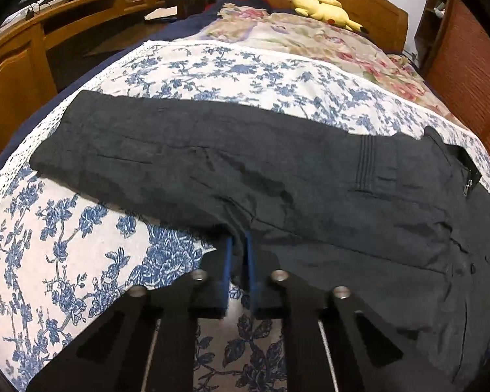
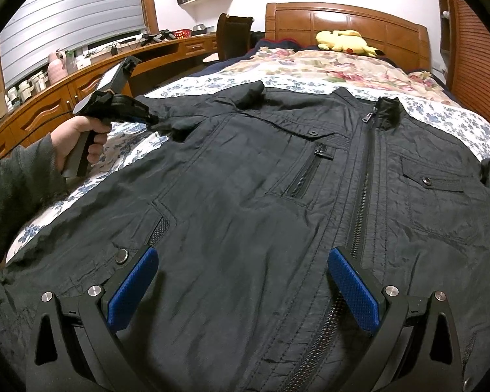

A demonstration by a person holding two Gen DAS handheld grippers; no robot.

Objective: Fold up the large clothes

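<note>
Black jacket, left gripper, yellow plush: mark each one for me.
black jacket (image 2: pixel 245 202): right wrist view, front panel.
left gripper (image 1: pixel 239 245): left wrist view, between the fingertips pinching the sleeve.
yellow plush (image 2: pixel 343 41): right wrist view, its body.

the jacket (image 2: pixel 261 196) lies spread on the bed (image 2: pixel 457 121), front up, collar (image 2: pixel 388 111) toward the headboard (image 2: pixel 343 29). one sleeve (image 1: pixel 179 150) stretches out across the bed from the jacket's left side. the left tongs (image 2: pixel 148 119) sit at that side of the jacket, closed on a fold of the sleeve. the right tongs (image 2: pixel 245 281) hang over the jacket's lower front, spread wide, beside the zipper (image 2: pixel 362 189). a plush toy (image 2: pixel 346 42) lies beyond the jacket, against the headboard. a long surface (image 2: pixel 81 88) runs along the wall left of the jacket.
</note>
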